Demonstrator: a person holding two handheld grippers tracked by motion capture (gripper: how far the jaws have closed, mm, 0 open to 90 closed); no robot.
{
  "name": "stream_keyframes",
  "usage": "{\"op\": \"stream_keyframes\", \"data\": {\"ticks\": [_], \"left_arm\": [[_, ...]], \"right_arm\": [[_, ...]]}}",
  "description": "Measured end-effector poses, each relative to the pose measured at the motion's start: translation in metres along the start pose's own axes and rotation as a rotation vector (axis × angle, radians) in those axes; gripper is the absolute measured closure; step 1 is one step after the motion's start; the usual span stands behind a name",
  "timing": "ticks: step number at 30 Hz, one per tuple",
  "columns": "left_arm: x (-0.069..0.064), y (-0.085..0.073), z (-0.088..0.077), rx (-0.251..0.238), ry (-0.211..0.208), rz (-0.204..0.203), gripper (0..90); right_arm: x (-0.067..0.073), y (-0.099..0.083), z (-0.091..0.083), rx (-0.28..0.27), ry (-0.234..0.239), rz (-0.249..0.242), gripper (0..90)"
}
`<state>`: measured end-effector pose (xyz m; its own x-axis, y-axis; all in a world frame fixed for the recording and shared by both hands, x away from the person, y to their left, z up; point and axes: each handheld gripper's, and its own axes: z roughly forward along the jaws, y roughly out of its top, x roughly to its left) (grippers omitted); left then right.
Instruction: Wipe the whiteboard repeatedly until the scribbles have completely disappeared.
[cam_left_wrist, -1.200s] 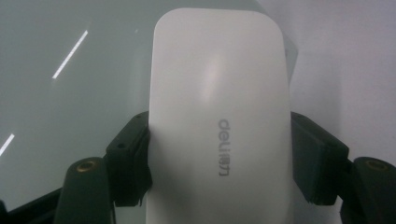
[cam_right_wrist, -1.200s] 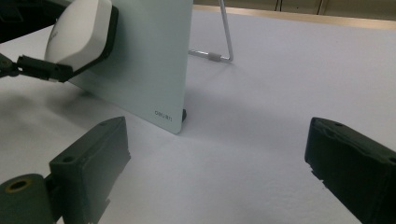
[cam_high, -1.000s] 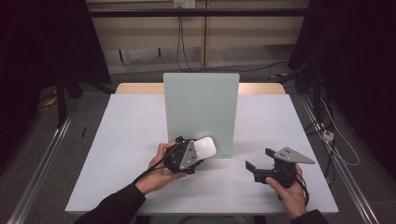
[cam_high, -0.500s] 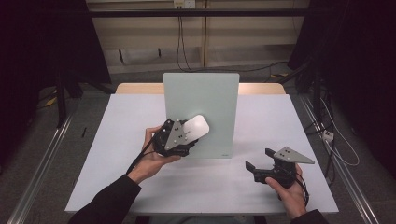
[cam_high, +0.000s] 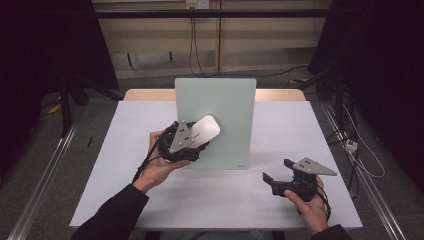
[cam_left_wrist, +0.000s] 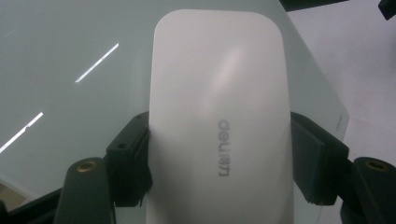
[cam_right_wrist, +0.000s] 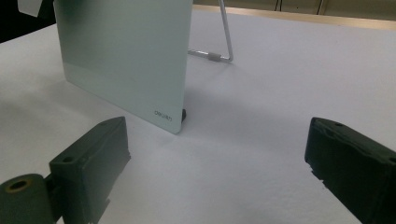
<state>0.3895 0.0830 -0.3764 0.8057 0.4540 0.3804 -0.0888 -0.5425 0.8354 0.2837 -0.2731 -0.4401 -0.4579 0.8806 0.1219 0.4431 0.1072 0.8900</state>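
Note:
A pale green glass board (cam_high: 225, 105) stands upright at the middle of the white table (cam_high: 120, 165). My left gripper (cam_high: 198, 138) is raised in front of the board's lower left part and is shut on a white rounded eraser (cam_high: 205, 128). In the left gripper view the eraser (cam_left_wrist: 219, 107) sits between both black pads, with the board (cam_left_wrist: 70, 65) right behind it; whether they touch I cannot tell. My right gripper (cam_high: 278, 171) rests low at the table's front right, open and with nothing in it. Its jaws point at the board's lower corner (cam_right_wrist: 168, 116).
A wire stand (cam_right_wrist: 225, 44) props the board from behind. Bare table surface lies to the left of the board and between the two hands. Dark curtains and cables lie beyond the table's far edge (cam_high: 150, 94).
My left gripper has lifted the eraser from near the table up and slightly left along the board's face. The right gripper has stayed in place.

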Motion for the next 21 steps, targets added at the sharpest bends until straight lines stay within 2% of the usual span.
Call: {"op": "stream_keyframes", "data": {"ticks": [5, 8, 10, 13, 17, 21], "left_arm": [[-0.008, -0.003, 0.001, 0.031, -0.01, 0.021, 31.1], [-0.007, -0.005, -0.001, 0.036, -0.018, 0.008, 31.1], [-0.007, -0.006, -0.004, 0.041, -0.022, -0.026, 31.1], [-0.004, -0.006, -0.009, 0.04, -0.031, -0.049, 31.1], [-0.001, -0.006, -0.014, 0.031, -0.067, -0.097, 31.1], [-0.002, -0.005, -0.016, 0.035, -0.092, -0.106, 31.1]], "right_arm": [[0.0, 0.0, 0.0, 0.0, 0.0, 0.001, 6.4], [0.0, 0.0, 0.0, 0.0, 0.0, 0.0, 6.4], [0.0, 0.0, 0.0, 0.001, 0.0, 0.001, 6.4], [0.0, 0.0, 0.0, 0.002, 0.0, -0.002, 6.4], [0.0, 0.0, 0.001, 0.004, 0.002, 0.004, 6.4], [0.0, 0.0, 0.002, 0.008, -0.001, 0.001, 6.4]]}}
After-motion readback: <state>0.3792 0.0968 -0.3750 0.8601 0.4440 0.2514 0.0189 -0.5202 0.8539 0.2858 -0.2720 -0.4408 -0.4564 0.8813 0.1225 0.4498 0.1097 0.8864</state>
